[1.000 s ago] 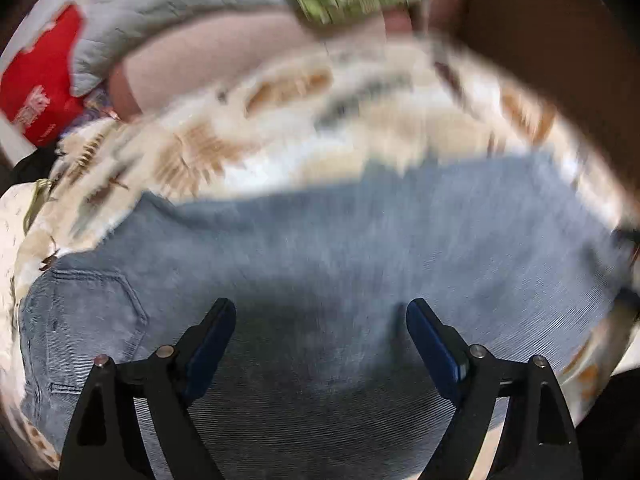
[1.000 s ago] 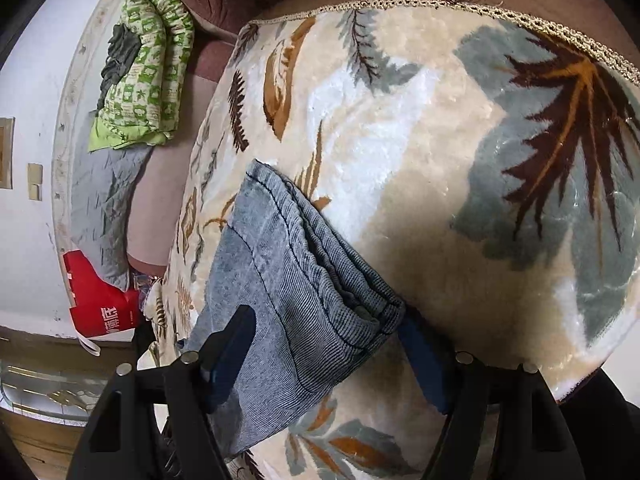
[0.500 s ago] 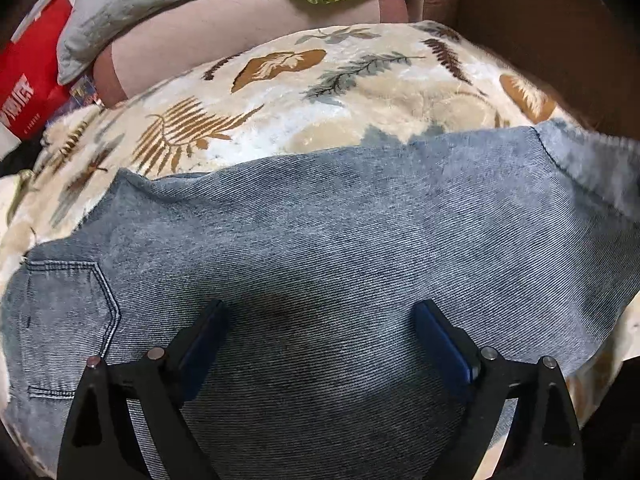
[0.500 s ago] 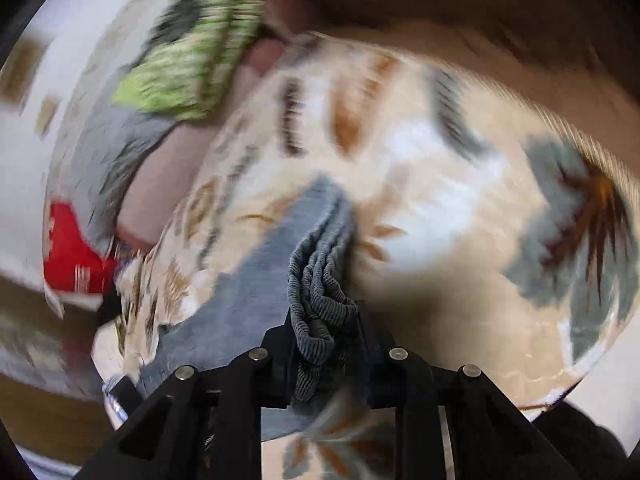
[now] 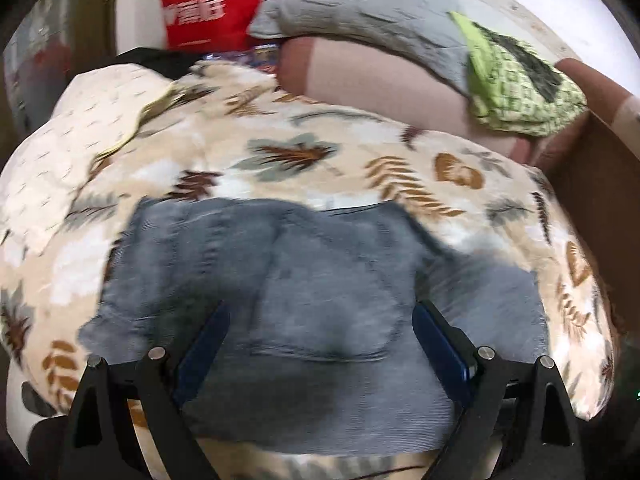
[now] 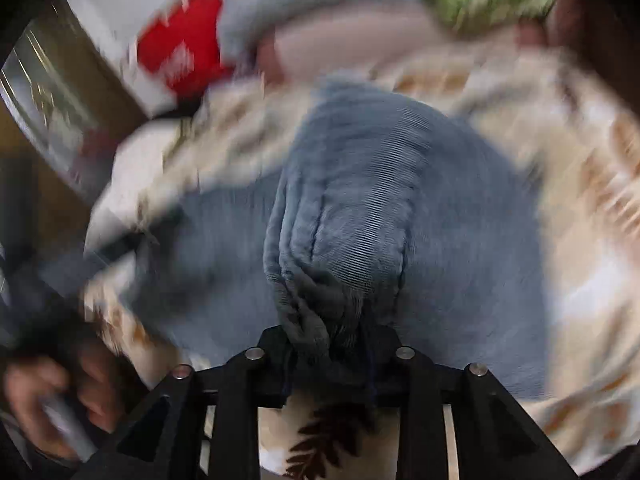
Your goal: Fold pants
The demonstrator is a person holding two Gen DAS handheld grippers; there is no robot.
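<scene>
The right gripper (image 6: 326,354) has grabbed the pants (image 6: 360,208) hem, lifting it over. The left gripper (image 5: 320,344) stays wide open, so folding has begun

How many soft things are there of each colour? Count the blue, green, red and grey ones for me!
Blue: 1, the pants
Green: 1, the green cloth
Red: 1, the red bag
Grey: 1, the grey quilt
Total: 4

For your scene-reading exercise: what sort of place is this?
Probably a home living room or bedroom: the pants lie on a leaf-print blanket, with a grey pillow behind.
</scene>
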